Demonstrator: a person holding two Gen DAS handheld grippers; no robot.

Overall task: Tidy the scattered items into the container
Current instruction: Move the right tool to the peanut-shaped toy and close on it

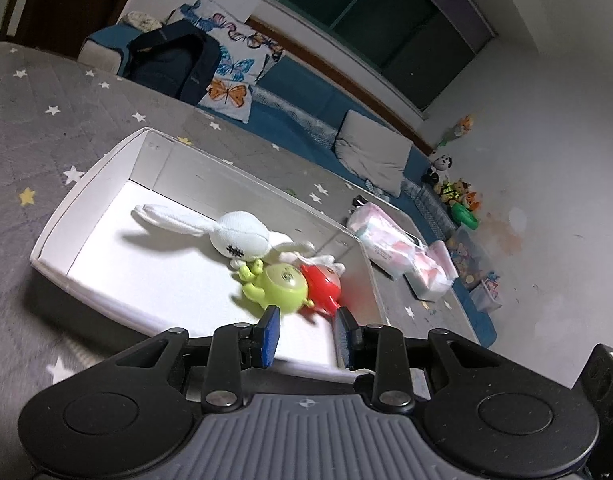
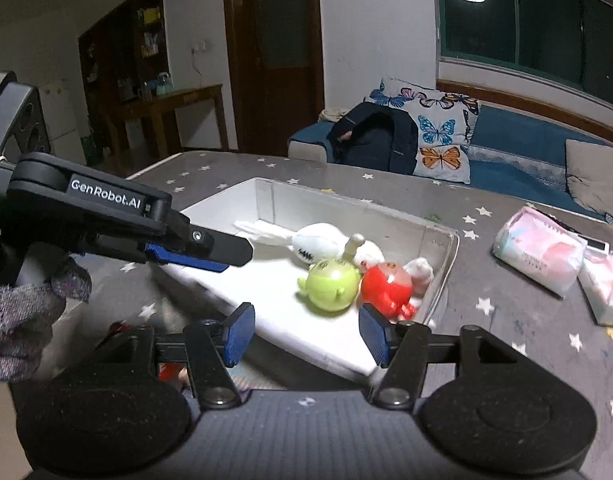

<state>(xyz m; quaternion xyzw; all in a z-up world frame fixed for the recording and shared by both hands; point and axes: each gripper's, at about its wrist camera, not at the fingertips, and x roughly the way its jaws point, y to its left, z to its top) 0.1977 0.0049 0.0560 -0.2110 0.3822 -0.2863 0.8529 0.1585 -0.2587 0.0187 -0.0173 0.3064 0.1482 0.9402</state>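
- Left wrist view showed the left tool [image 1: 306, 334] with its blue pads apart and nothing between them, poised over the near rim of the white box [image 1: 50, 236] at the frame's lower centre.
- Inside the box, toward its right end, lay a white plush rabbit [image 1: 236, 234], a green round toy [image 1: 280, 286] and a red round toy [image 1: 320, 288], the green and red ones touching.
- The box sat on a grey star-patterned worktop [image 1: 34, 120]; tissue packs [image 1: 380, 236] lay on it just right of the box.
- Right wrist view showed the right tool [image 2: 306, 336] wide open and empty, at the box's near edge, with the green toy just beyond its pads.
- At left of that frame, the left tool reached in over the box's left rim from a gloved hand [image 2: 22, 312].
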